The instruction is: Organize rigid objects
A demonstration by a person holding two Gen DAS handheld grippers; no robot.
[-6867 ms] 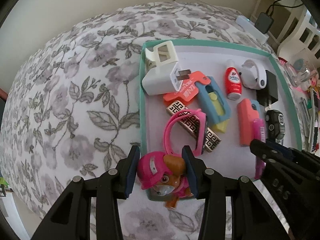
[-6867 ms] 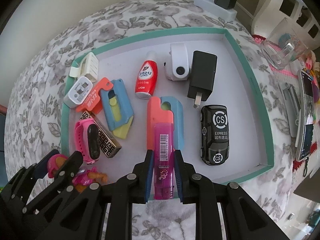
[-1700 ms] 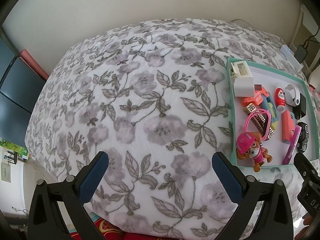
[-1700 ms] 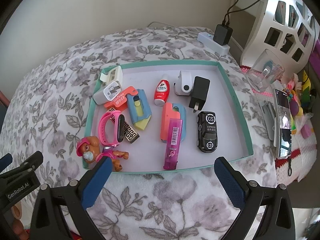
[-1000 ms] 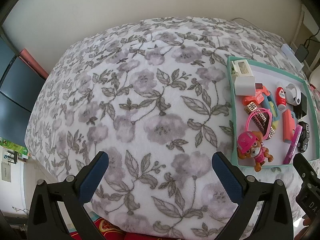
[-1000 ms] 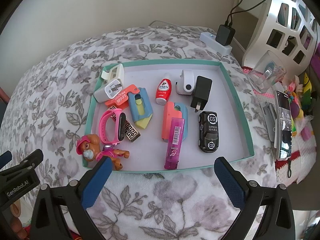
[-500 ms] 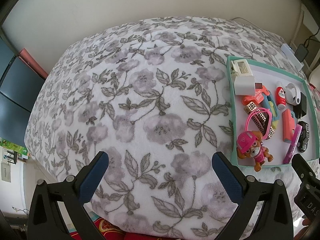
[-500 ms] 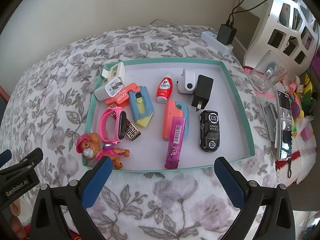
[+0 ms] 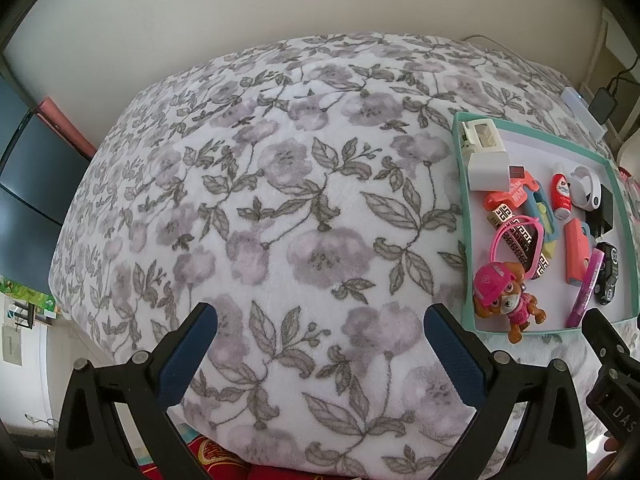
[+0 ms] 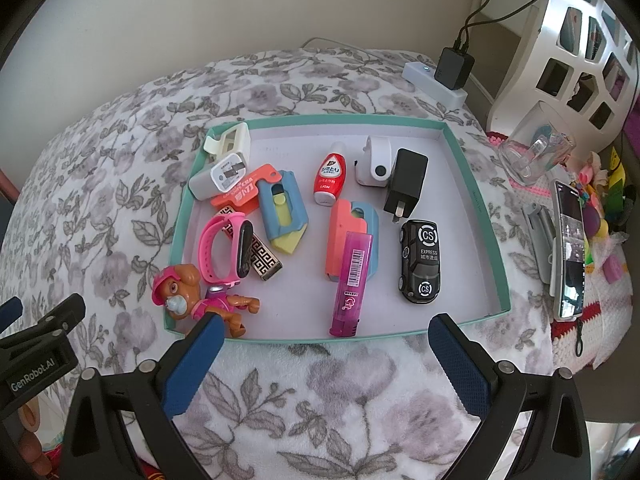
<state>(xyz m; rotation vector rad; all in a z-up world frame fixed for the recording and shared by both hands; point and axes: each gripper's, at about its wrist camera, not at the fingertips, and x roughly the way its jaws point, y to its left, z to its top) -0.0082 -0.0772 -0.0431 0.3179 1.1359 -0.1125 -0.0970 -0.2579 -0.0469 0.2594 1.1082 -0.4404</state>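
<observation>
Shallow rectangular teal-rimmed cardboard tray (image 10: pixel 476 184), matte white floor, resting on plush white blanket with grey-lilac floral print (image 9: pixel 280 208).

Contents, near-left corner: glossy plastic pup figurine in pink helmet (image 10: pixel 192 296), lying across the rim. Beside it: pink silicone watch band with black oval face (image 10: pixel 224 248), standing on edge, over a black-and-gold Greek-key patterned bar (image 10: pixel 262 262). Left wall: cream plastic clip (image 10: pixel 228 140); white cubic plug adapter (image 10: pixel 220 176). Centre-left: flat orange plastic card cutter (image 10: pixel 244 192), overlapped by a blue-and-yellow box cutter (image 10: pixel 284 212). Centre: small red squeeze bottle with white cap (image 10: pixel 330 176); coral-and-blue box cutter (image 10: pixel 350 232) under a translucent magenta rectangular lighter with barcode (image 10: pixel 352 280). Right: rounded white plastic gadget (image 10: pixel 376 160); matte black cuboid charger (image 10: pixel 406 184); glossy black toy car marked "CS" (image 10: pixel 420 268).

Left gripper (image 9: pixel 320 344): black frame, blue ribbed pads, spread wide, holding nothing, over bare blanket well left of tray.

Right gripper (image 10: pixel 324 356): same build, spread wide, holding nothing, just short of tray's near rim.
</observation>
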